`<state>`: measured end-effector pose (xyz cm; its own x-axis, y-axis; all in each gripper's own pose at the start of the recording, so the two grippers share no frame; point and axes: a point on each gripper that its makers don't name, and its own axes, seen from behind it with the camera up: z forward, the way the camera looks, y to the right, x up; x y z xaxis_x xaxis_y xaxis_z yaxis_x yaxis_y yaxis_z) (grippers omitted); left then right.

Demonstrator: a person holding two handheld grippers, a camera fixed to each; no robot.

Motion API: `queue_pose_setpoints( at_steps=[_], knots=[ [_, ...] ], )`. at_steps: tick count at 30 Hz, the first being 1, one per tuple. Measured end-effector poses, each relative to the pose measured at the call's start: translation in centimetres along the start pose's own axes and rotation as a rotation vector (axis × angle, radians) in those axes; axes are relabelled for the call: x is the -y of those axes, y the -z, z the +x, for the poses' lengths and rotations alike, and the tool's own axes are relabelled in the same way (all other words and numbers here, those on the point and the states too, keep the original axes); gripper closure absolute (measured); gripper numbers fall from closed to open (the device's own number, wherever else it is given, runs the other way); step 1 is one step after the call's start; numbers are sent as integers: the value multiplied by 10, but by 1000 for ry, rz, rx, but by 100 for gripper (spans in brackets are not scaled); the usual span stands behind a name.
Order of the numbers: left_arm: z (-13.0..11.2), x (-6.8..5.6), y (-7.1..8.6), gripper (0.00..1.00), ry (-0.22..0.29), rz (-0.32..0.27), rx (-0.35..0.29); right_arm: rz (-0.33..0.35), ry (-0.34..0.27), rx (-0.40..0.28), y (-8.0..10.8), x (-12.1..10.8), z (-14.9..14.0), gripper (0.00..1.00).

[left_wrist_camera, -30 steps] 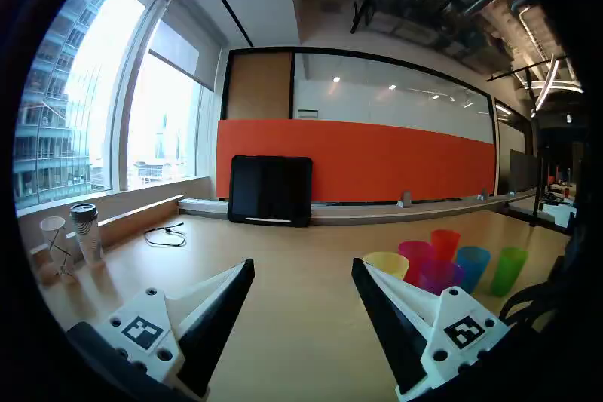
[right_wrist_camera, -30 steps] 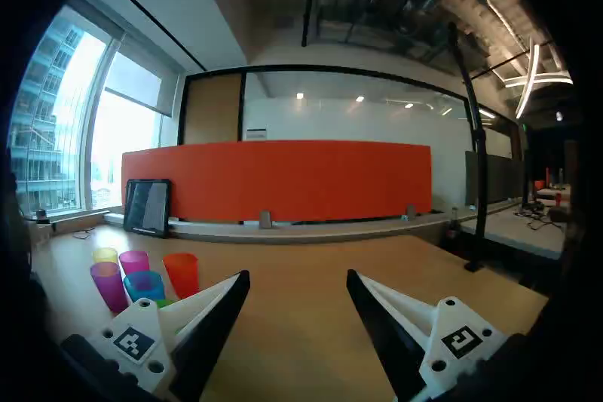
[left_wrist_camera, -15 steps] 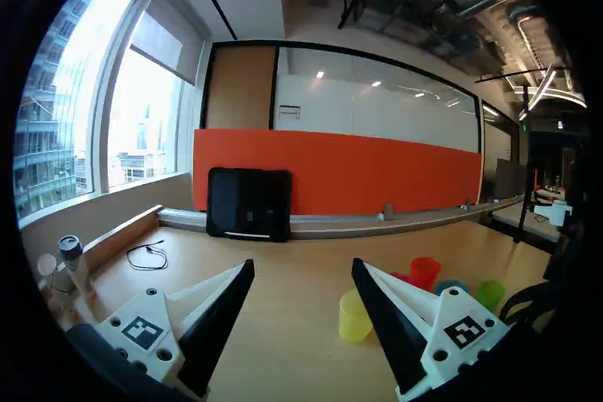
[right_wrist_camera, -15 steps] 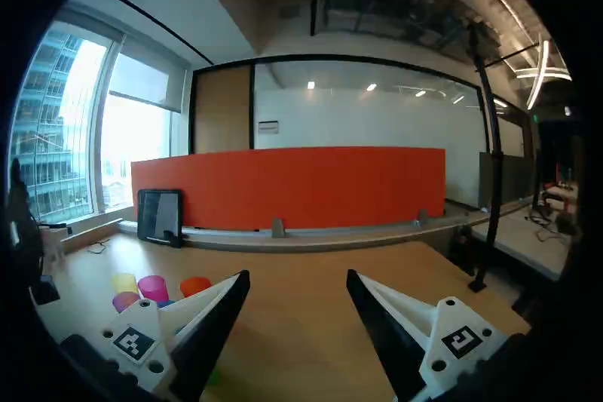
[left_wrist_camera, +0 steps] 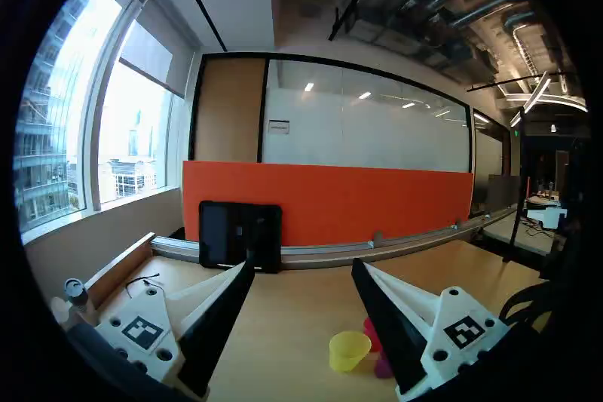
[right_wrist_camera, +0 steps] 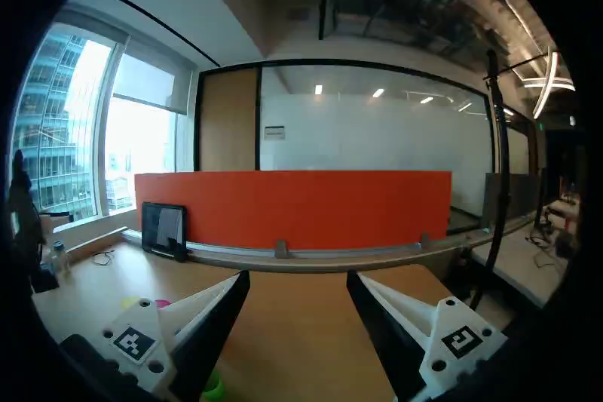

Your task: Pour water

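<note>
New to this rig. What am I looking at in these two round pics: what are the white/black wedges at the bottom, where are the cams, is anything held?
There is no robot arm. A person holds a two-finger gripper in each hand, and a fisheye camera rides on each one, looking forward along its fingers. In the left gripper view, the wedges at the bottom are the fingers of the left gripper, spread apart with nothing between them. The right gripper view shows the same for the right gripper.

Both views look across a wooden table towards an orange partition with a dark tablet standing in front of it. A yellow cup sits on the table, with other coloured cups partly hidden behind a finger. Nothing is held, and no pouring has begun.
</note>
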<state>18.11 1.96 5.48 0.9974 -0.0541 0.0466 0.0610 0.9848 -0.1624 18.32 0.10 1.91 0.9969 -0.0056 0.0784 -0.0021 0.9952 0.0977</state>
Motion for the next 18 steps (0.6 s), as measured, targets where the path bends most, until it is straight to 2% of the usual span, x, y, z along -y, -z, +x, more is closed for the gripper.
queue_pose_setpoints(
  at_steps=[6,14,18],
  knots=[
    [26,-3,-4,4,-12,-33,0,11,0,-3,-2,5,22,1],
    [42,-5,-9,4,-42,-59,3,14,5,-6,-4,8,28,1],
    [50,-12,-10,4,-41,-89,-13,28,13,1,-4,10,27,1]
  ],
)
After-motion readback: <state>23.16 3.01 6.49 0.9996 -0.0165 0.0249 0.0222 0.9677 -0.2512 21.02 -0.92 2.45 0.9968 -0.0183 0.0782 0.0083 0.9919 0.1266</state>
